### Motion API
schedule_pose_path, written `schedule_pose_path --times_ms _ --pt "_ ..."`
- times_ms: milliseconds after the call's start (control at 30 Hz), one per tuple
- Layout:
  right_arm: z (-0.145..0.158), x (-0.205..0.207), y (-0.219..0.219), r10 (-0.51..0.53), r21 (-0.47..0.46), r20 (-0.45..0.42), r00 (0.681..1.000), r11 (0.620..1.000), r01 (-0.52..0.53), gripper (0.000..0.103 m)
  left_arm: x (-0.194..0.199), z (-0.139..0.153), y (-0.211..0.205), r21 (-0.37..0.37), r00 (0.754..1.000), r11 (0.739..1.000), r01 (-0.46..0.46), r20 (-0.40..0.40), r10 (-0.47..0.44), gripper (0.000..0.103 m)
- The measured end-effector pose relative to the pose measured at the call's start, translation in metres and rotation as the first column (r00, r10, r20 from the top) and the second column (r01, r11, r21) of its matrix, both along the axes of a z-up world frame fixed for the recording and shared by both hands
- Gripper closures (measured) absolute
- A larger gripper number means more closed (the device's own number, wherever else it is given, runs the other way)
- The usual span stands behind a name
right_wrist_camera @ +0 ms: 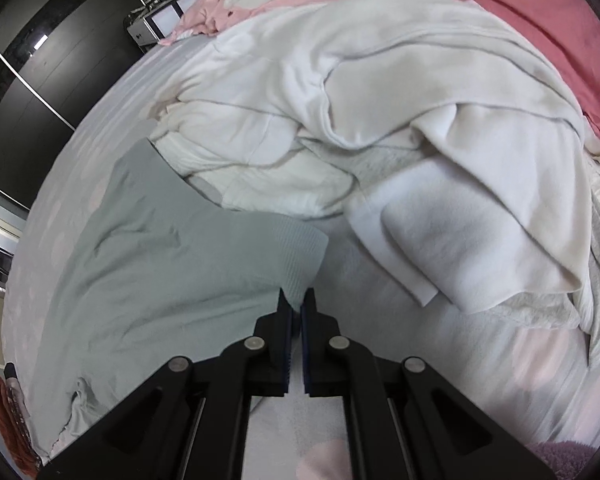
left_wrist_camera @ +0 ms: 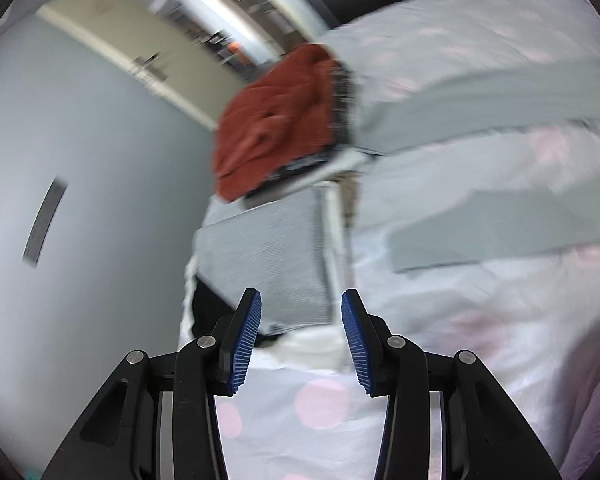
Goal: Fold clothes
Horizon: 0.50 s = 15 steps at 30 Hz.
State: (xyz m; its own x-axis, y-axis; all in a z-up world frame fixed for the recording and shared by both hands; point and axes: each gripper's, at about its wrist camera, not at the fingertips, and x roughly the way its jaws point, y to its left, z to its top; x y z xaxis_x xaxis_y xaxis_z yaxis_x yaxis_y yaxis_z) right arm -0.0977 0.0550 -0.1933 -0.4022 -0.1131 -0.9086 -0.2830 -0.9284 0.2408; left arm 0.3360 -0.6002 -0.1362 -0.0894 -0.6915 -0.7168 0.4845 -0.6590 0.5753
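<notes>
A pale grey-green garment [right_wrist_camera: 148, 264] lies spread on the bed sheet [right_wrist_camera: 480, 360]. My right gripper [right_wrist_camera: 298, 300] is shut on the corner of its ribbed hem [right_wrist_camera: 296, 240]. The same garment shows in the left wrist view [left_wrist_camera: 500, 92] as grey bands across the sheet. My left gripper [left_wrist_camera: 301, 312] is open and empty, above the bed's edge, near a stack of folded clothes: a grey striped piece [left_wrist_camera: 272, 256] and a rust-red piece [left_wrist_camera: 276, 120] on top further away.
A heap of white and cream blankets [right_wrist_camera: 380, 100] fills the middle of the bed, with pink pillows [right_wrist_camera: 540, 20] behind. A dark wardrobe [right_wrist_camera: 40, 72] stands at the left. The grey floor [left_wrist_camera: 80, 160] lies left of the bed.
</notes>
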Motion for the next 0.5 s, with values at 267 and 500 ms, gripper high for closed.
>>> schedule_pose_path --times_ms 267,500 --pt "-0.009 -0.001 -0.002 -0.019 0.021 0.043 0.999 1.000 0.018 0.099 -0.026 -0.066 0.013 0.077 0.985 0.986 0.145 0.087 -0.151 0.059" --pt "-0.014 -0.002 -0.006 -0.026 0.044 0.059 0.998 0.999 0.024 0.099 -0.044 -0.107 -0.004 0.101 0.982 0.985 0.143 0.107 -0.153 0.059"
